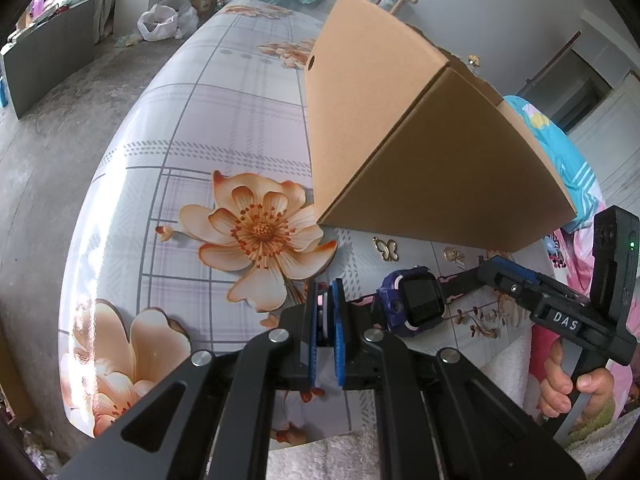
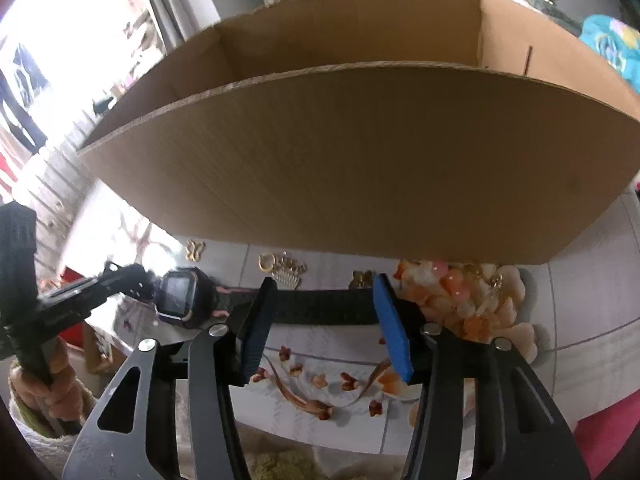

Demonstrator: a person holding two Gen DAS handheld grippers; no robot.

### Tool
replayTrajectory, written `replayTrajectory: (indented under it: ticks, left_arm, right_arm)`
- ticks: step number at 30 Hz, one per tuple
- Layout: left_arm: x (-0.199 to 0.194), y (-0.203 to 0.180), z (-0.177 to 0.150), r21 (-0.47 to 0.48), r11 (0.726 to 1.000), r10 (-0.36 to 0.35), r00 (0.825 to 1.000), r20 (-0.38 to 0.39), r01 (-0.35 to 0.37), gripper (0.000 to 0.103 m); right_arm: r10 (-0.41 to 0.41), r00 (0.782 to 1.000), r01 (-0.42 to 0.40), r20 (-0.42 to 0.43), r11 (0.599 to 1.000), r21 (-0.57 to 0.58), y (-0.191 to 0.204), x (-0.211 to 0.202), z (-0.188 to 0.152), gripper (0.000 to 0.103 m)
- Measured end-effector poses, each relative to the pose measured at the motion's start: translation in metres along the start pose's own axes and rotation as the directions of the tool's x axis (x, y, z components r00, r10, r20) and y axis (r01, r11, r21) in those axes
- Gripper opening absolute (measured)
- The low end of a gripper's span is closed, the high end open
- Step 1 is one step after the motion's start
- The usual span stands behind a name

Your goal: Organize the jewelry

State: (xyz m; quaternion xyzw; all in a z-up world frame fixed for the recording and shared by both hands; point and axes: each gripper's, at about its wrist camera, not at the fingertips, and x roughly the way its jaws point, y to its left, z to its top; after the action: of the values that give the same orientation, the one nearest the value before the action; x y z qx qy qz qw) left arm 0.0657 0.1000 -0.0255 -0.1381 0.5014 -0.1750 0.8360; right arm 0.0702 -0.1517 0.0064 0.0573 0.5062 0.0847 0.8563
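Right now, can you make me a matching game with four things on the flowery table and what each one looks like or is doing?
Things:
1. watch
2. cardboard box
3. butterfly charm
4. left hand-held gripper

Clues:
A. gold, lying flat near the box
B. shut on the watch's strap
C. plain brown, open on top
D. purple case, dark screen

Pairs: 1-D, 2-C, 3-A, 4-B

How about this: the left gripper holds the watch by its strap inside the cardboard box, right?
Not inside: the left gripper holds the watch by its strap outside the cardboard box, before its wall, as the left wrist view shows.
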Motion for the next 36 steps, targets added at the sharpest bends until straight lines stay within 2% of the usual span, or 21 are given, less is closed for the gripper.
replayTrajectory:
  ticks: [2,11,19,25,34,36]
  left_arm:
    - [0.0,0.0,0.0,-0.002,1.0,0.0,1.0,0.001,0.0,0.007]
    - [0.0,0.001,-0.001,-0.004,1.0,-0.006,1.0,0.003,0.006,0.007]
    - [0.0,0.001,0.0,-0.009,1.0,-0.007,1.0,0.002,0.007,0.007]
    - [0.001,-0.001,0.0,0.001,1.0,-0.003,1.0,0.0,0.003,0.007]
    - [0.002,-0.003,0.0,0.004,1.0,0.005,1.0,0.002,-0.005,0.007]
    - [0.002,-0.003,0.0,0.005,1.0,0.005,1.0,0.001,-0.005,0.007]
  right_arm:
    - [-0.04,0.999,0.039,-0.004,0.999,-0.004,0.004,-0.002,0.001,0.048]
    - [-0.046,0.999,0.046,-0.026,0.999,0.002,0.011,0.013,0.004,0.055]
    - [0.091,0.995,-0.086,-0.048,0.991,0.102,-0.004,0.02,0.009,0.056]
    - [0.201,0.979,-0.191,-0.045,0.967,0.166,-0.012,0.022,0.009,0.056]
    - [0.219,0.975,-0.211,-0.042,0.966,0.147,-0.005,0.011,0.008,0.048]
    - [0.253,0.966,-0.242,-0.054,0.958,0.156,0.003,0.017,0.007,0.047]
